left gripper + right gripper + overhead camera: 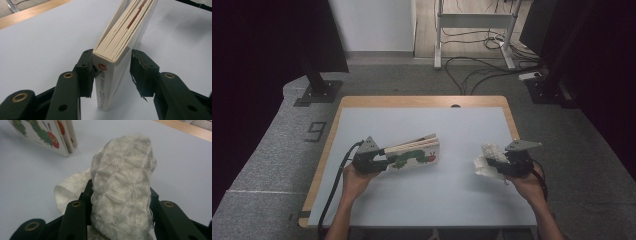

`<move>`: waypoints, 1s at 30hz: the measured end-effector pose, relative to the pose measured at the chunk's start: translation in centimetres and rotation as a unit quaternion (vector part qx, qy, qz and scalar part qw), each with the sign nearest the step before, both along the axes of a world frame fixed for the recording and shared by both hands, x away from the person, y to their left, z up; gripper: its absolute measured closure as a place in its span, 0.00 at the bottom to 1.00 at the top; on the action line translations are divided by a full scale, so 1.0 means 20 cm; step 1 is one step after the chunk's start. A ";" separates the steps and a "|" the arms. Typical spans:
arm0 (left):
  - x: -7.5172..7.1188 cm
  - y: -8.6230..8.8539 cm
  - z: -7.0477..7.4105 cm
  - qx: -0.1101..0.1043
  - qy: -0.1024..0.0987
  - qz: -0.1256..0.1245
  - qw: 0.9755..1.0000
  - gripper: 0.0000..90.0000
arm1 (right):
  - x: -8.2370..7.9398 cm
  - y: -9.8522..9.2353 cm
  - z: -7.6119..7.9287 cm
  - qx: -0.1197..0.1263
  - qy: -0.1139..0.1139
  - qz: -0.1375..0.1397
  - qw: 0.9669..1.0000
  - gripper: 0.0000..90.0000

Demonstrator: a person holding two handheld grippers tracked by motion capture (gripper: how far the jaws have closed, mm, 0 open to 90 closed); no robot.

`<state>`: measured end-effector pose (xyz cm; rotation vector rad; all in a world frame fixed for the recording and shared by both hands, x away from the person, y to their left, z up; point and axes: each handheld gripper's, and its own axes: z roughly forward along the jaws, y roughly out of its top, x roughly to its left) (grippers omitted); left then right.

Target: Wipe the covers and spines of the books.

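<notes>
On the pale blue table top (422, 200), the left gripper (384, 161) pinches a thick board book (416, 152) by its spine end, holding it up on edge with the caterpillar cover facing the person. The right gripper (498, 165) sits well apart at the table's right side, its jaws pressed onto a bunched white knitted cloth (488, 159) that bulges up between them.

The step in hand looks like wiping the book: one hand steadies it, the other carries the cloth. The next move likely calls for bringing the cloth across to the cover or page edges while the left grip holds firm, since the book could pivot under a sideways push.

The left gripper view gives what the high view cannot: the spine (107, 85) with its small red logo, the layered cream page edges (122, 35), and one torn pad (138, 75) against the back cover. The right gripper view shows the cloth's (122, 192) waffle-like knit and a loose fold trailing onto the table, with the book's (42, 135) caterpillar cover at its upper left corner.
</notes>
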<state>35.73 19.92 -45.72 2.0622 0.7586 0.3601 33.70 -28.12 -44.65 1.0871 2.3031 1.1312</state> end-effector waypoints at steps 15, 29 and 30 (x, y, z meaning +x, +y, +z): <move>0.00 0.00 0.00 0.002 -0.003 0.001 1.000 0.61 | -0.03 0.20 0.01 0.009 -0.006 0.062 0.998 0.65; -0.01 0.01 0.01 0.010 -0.007 0.001 1.000 0.62 | -0.04 0.38 0.01 0.013 -0.006 0.110 0.994 0.65; -0.01 0.01 0.01 0.010 -0.007 0.001 1.000 0.63 | -0.04 0.40 0.01 0.013 -0.006 0.113 0.993 0.65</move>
